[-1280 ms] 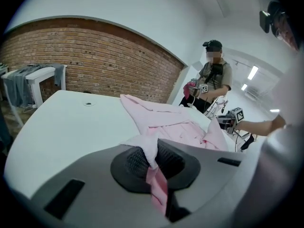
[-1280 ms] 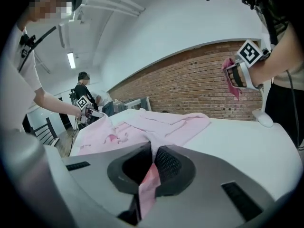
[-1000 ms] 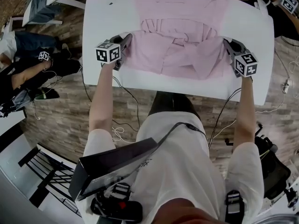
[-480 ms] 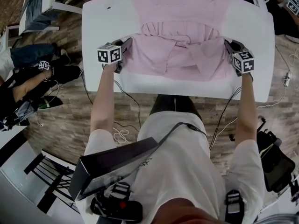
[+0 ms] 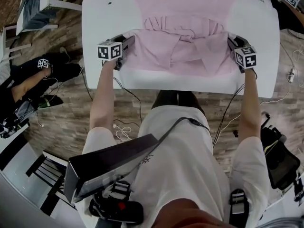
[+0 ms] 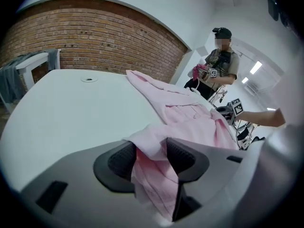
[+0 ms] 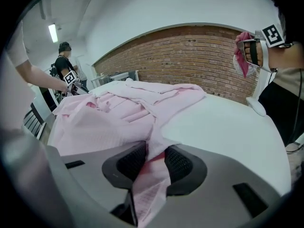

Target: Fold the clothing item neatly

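The pink garment (image 5: 183, 37) is lying spread on the white table (image 5: 102, 18). It is filling the whole stretch between the two grippers and reaching away from them toward the table's far edge. Its nearer layer is lying doubled over the rest. That layer's long axis is running straight from one gripper to the other, along the table's near edge, with each end pointing into a pair of jaws. Midway between the grippers the cloth is bunching into rumpled folds.

The left gripper (image 5: 126, 43) is sitting at the garment's left end, tilting down and forward onto the table. Its jaws are standing wide apart, having just been opening. A corner of the cloth is draping loosely between them, touching one pad while a gap is showing at the other.

The right gripper (image 5: 233, 44) is sitting at the opposite end, tilting the same way. Its jaws have also just been opening and are standing less widely parted. A fold of cloth is filling the narrow space between them and hanging down behind the pads, lying slack rather than pinched.

Outward of each gripper the table is showing bare white.
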Demonstrator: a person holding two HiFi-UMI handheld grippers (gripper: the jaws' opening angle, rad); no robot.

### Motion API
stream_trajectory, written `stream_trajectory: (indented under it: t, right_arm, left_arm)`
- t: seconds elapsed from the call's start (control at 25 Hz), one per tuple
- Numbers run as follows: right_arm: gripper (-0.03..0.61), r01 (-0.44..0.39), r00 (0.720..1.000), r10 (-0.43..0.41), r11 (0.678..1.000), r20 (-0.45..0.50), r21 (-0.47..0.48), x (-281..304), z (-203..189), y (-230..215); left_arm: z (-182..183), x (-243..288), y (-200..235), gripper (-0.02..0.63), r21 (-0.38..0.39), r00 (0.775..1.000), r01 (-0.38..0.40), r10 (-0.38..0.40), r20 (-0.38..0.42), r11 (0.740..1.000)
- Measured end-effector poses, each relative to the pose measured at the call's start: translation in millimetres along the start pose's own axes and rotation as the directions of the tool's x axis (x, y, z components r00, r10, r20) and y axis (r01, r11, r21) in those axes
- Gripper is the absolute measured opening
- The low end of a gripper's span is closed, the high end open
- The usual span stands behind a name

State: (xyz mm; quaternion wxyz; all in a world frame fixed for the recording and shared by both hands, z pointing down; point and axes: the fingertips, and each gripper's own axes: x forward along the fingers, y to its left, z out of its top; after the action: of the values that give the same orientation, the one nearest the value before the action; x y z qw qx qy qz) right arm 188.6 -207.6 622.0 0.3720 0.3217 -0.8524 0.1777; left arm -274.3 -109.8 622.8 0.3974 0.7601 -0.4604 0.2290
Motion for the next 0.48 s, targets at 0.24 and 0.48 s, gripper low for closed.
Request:
stream_trajectory:
  t: [0.24,0.48]
  right_arm:
    - [0.175,0.032,0.999,-0.032,0.999,-0.015,0.032,-16,-10,-5]
    - [0.227,0.096,0.995,-0.097,0.994,0.029,0.045,-42,-4,-16]
  left_arm:
    - [-4,-16,12,0.253,-0.028,0.999,-0.040,0.041,0.028,0.999]
    - [10,-44,14,0.255,-0.024,0.992,-0.060,0.062,0.108,0.998]
